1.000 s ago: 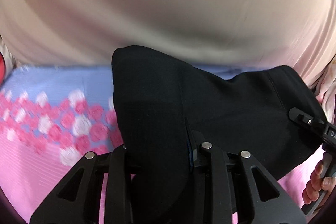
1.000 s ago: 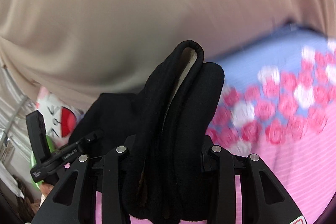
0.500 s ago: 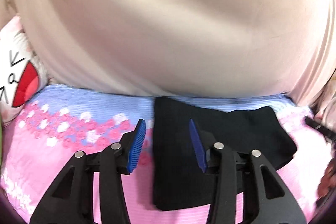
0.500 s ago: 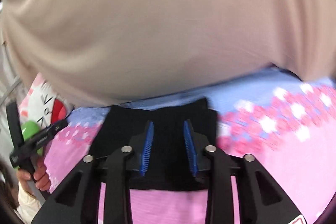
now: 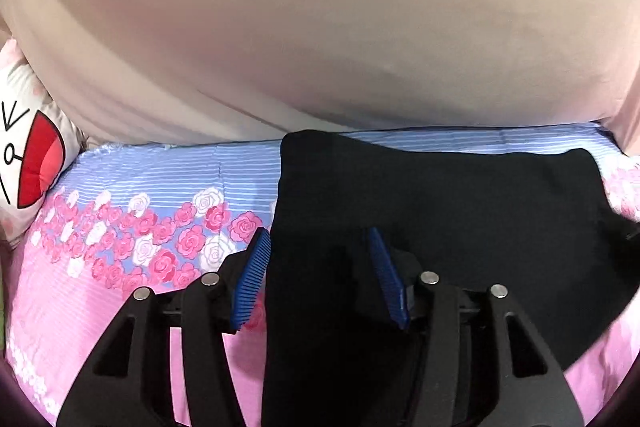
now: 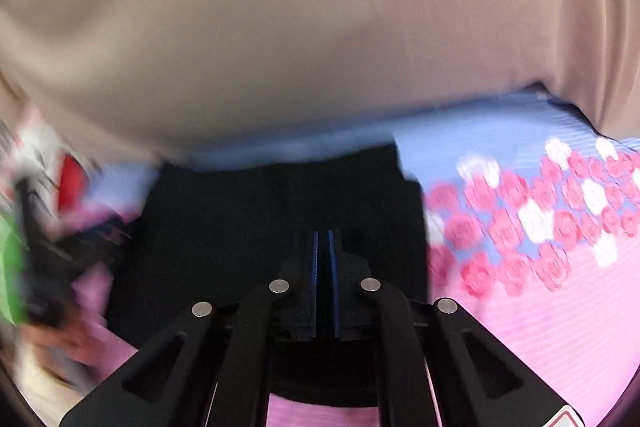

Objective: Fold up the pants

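Observation:
The black pants (image 5: 460,207) lie folded flat on the flowered sheet (image 5: 160,187). In the left wrist view my left gripper (image 5: 318,239) hovers over their left edge, its jaws opening. The blue pads (image 5: 256,267) stand apart and touch no cloth. In the blurred right wrist view the pants (image 6: 260,219) lie under my right gripper (image 6: 324,235), which is shut. Its blue pads meet with nothing between them.
A beige cloth wall (image 5: 320,27) rises behind the bed. A cartoon-face pillow (image 5: 28,155) sits at the far left. Pink striped sheet (image 6: 560,327) spreads to the right of the pants. A blurred hand (image 6: 60,343) with the other gripper shows at the left.
A second ago both grippers held the pants up; both let go and the pants now lie on the sheet. The right jaws have shut empty. The left jaws have spread a little wider.

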### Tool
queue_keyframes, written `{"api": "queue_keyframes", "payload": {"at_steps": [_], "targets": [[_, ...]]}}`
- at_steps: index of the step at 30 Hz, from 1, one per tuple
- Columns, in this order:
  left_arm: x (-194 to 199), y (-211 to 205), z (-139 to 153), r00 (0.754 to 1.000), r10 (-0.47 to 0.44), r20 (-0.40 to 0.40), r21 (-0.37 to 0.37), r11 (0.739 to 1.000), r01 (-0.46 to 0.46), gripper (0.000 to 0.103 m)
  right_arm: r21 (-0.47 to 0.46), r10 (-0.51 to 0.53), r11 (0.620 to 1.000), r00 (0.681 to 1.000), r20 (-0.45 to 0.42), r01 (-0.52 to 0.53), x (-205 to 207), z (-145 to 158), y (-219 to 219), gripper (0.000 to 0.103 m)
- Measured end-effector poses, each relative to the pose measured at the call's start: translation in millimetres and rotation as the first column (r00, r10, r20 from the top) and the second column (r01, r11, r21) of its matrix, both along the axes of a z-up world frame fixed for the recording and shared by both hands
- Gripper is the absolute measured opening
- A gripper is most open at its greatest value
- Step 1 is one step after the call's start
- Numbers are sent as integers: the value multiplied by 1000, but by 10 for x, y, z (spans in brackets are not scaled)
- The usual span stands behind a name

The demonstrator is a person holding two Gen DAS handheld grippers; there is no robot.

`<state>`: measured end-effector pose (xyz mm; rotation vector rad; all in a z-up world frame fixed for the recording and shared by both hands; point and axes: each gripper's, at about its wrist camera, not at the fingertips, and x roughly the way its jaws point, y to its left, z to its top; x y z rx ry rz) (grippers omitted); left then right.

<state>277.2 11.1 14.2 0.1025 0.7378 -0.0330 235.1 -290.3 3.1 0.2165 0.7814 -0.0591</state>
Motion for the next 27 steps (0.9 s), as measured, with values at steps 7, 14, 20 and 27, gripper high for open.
{"api": "queue_keyframes", "payload": {"at_steps": [7,14,20,27], "targets": [[-524,11,312,999,-17,47,44,999,15,51,-8,-35,999,998,48,35,-532,91,161,4],[-879,65,462,999,0,50,17,1000,-1,51,-30,-57,998,996,70,59,-942,274,410,6],[-1308,158,624,997,23,75,-13,1000,-22,53,-79,-64,994,980,190,80,-1780,626,689,24],[-2065,167,822,986,28,166,-9,1000,-26,93,-99,-124,984,972,201,146,-2431,522,926,51]]}}
